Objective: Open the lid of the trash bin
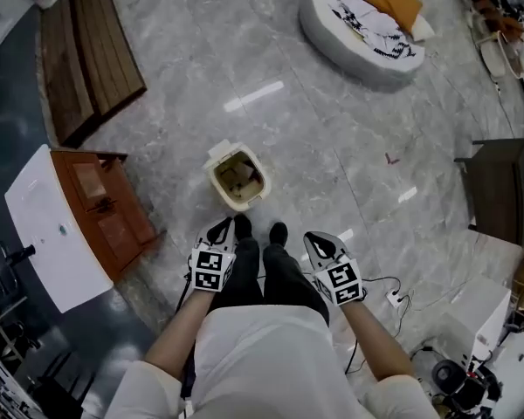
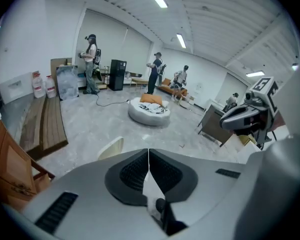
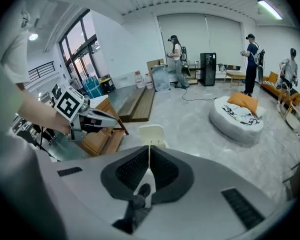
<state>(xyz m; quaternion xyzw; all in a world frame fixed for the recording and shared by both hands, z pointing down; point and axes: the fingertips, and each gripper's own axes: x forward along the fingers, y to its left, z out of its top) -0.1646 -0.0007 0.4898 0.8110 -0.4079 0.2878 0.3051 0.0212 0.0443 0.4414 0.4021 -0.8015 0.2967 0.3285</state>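
While the person stands on the gray floor [image 1: 332, 138], the small cream trash bin [image 1: 237, 180] sits on that floor just in front of the black shoes [image 1: 243, 227]. Its lid [image 1: 220, 152] is tipped up at the far side, so the top is open. The left gripper [image 1: 220, 231] has its jaws pressed together with nothing between them. The right gripper [image 1: 319, 243] is the same, jaws together and empty. Both are near the bin but not touching it.

Trash bin [image 1: 213, 184] stands right of cabinet [image 1: 105, 209]; pouf [image 1: 330, 33] behind
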